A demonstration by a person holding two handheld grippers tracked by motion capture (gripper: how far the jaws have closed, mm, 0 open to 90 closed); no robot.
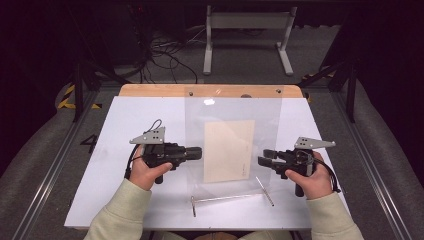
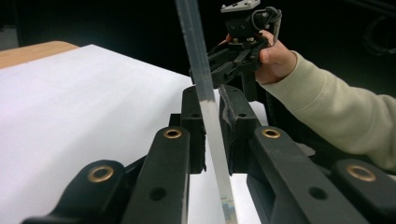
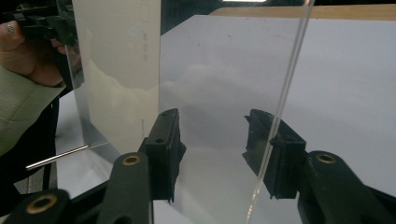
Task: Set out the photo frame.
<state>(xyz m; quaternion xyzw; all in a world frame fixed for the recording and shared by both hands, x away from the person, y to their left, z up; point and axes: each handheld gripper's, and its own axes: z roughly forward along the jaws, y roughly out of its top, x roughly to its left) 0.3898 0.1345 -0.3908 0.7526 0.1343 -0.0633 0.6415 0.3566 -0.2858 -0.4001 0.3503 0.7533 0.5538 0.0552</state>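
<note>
A clear plastic panel [image 1: 230,107] stands upright on a thin metal-rod stand [image 1: 225,198] on the white tabletop [image 1: 125,190]. A beige card [image 1: 227,150] lies flat against the panel. My left gripper [image 1: 199,153] is at the panel's left edge; in the left gripper view the panel's edge [image 2: 205,93] runs between the jaws, and the left gripper [image 2: 212,135] is shut on it. My right gripper [image 1: 262,156] is at the panel's right edge. In its own view the right gripper [image 3: 212,140] is wide open, with the panel's edge [image 3: 285,93] crossing in front of one jaw and the card [image 3: 116,70] beyond.
The white tabletop ends in a wooden strip [image 1: 210,90] at the far side. Beyond it are a grey frame leg [image 1: 207,50] and cables [image 1: 165,55] on the floor. One stand rod [image 3: 60,156] juts out near the panel's foot.
</note>
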